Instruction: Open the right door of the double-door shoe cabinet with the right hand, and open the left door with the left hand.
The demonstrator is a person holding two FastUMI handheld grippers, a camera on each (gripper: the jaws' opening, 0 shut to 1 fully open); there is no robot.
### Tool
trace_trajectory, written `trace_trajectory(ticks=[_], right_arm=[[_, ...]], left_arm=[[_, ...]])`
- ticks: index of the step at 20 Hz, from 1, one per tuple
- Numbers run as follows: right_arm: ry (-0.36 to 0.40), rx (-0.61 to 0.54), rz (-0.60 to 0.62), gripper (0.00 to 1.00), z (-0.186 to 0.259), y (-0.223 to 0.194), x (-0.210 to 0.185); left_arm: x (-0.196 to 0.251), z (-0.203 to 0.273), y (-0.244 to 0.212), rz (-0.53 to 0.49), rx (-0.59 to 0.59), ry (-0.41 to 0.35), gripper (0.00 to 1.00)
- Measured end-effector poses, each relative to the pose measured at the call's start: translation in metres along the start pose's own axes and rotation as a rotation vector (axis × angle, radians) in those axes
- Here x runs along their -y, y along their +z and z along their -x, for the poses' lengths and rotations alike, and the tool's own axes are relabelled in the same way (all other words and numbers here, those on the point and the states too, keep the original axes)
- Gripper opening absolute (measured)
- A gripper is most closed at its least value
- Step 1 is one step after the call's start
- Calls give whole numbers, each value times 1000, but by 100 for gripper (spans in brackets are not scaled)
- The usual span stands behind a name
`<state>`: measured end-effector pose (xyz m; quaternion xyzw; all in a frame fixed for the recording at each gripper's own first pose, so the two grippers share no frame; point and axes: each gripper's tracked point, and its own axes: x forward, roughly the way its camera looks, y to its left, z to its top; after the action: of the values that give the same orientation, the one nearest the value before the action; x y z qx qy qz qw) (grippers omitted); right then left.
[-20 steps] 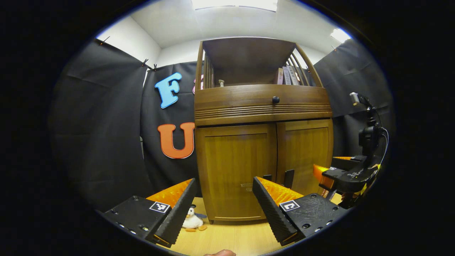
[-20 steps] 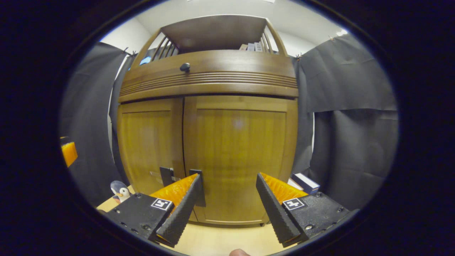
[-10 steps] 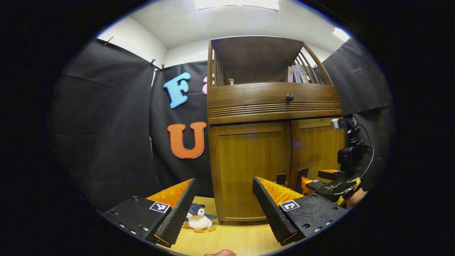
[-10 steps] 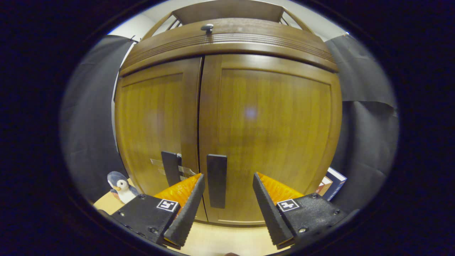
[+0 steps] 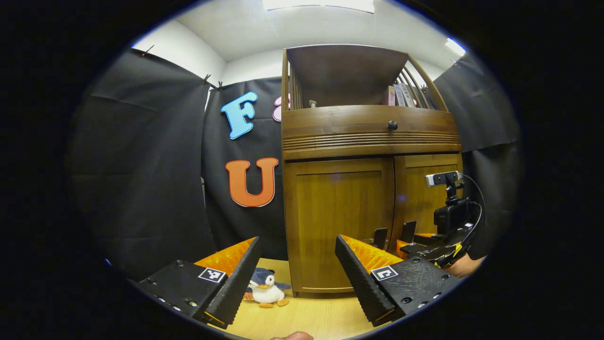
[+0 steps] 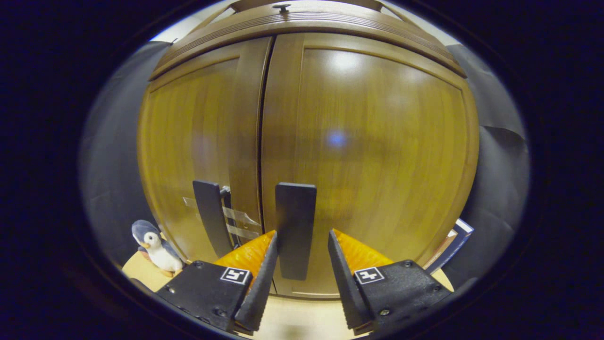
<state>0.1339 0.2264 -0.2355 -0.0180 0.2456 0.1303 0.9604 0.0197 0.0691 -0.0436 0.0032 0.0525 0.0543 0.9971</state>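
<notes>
Closer to the cabinet than a second ago, the right gripper [image 6: 300, 276] now has the right door's [image 6: 377, 156] flat black handle [image 6: 295, 226] standing between its spread fingers, neither ribbed pad visibly pressing it. Farther back, the left gripper [image 5: 297, 278] hangs level and wide open before the left door [image 5: 339, 222], whose handle [image 5: 380, 237] sits beside the centre seam. Both glossy wooden doors are closed; a plush penguin [image 5: 265, 289] lies by the cabinet's lower left corner.
</notes>
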Motion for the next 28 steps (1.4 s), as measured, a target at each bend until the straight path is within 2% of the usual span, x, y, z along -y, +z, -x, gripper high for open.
trace_trajectory(ticks=[4, 5, 6, 8, 14, 19, 28], right_arm=[[2, -1, -4, 54, -6, -2, -4], [2, -2, -1, 52, -8, -1, -6], [-3, -2, 0, 47, -9, -2, -6], [-15, 3, -3, 41, -9, -2, -7], [-11, -9, -37, 33, -7, -4, -7], [11, -30, -51, 29, 5, -8, -7], [43, -17, -34, 30, 45, -21, 0]], left_arm=[[-4, -2, -6, 9, -18, -3, 96], [-4, -2, -6, 10, -21, -3, 100], [-5, -3, -8, 11, -23, -2, 96], [-5, -1, -8, 13, -25, -5, 96], [-3, 2, -9, 19, -31, -17, 96], [4, 7, -11, 43, -36, -35, 96], [23, 26, -18, 72, -50, -57, 96]])
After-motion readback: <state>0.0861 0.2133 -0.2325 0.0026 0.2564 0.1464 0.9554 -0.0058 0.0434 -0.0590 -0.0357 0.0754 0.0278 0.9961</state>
